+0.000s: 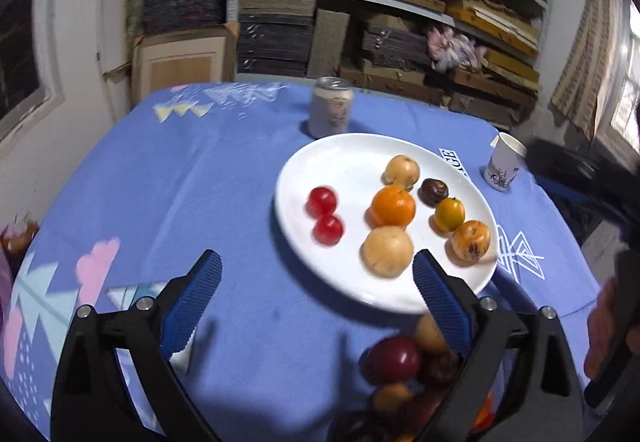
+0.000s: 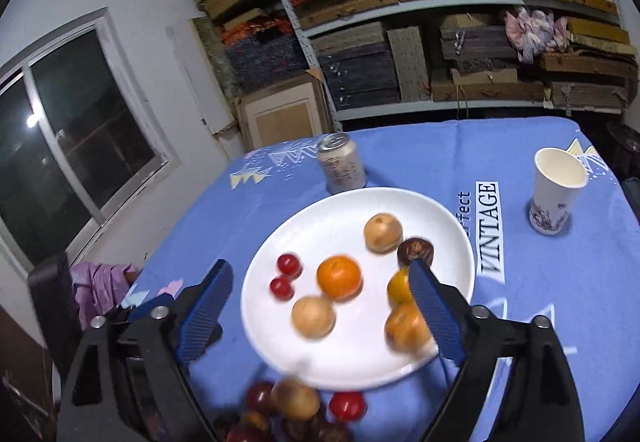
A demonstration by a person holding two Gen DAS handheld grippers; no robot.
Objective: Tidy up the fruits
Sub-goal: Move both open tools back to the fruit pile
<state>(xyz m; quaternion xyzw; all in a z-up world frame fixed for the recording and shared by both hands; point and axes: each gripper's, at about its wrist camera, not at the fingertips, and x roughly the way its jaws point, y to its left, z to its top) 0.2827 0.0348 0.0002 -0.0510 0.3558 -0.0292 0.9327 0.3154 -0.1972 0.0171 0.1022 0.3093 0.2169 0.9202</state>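
A white plate [image 2: 280, 346] sits on the counter [image 1: 200, 182], which is covered by a blue patterned cloth, and it carries eight fruits: two small red ones [image 2: 289, 264] side by side at the 9 o'clock part of the plate, an orange [image 2: 339, 276] at the centre, a pale round fruit [image 2: 313, 316] at 6 o'clock touching the orange, another pale one [image 2: 382, 232] at 12 o'clock, a dark brown one [image 2: 416, 249] at 2 o'clock, and two yellow-orange fruits [image 1: 449, 214] toward 4 o'clock. A loose pile of red, dark and tan fruits [image 2: 288, 402] lies on the cloth just beside the plate's near rim. The left gripper [image 1: 316, 278] is released, jaws wide apart and empty, over the near edge of the plate. The right gripper [image 2: 320, 282] is likewise released and holds nothing, hanging above the plate. A drink can [image 1: 331, 107] stands just beyond the plate at 12 o'clock, and a paper cup [image 2: 554, 194] stands well apart at 2 o'clock.
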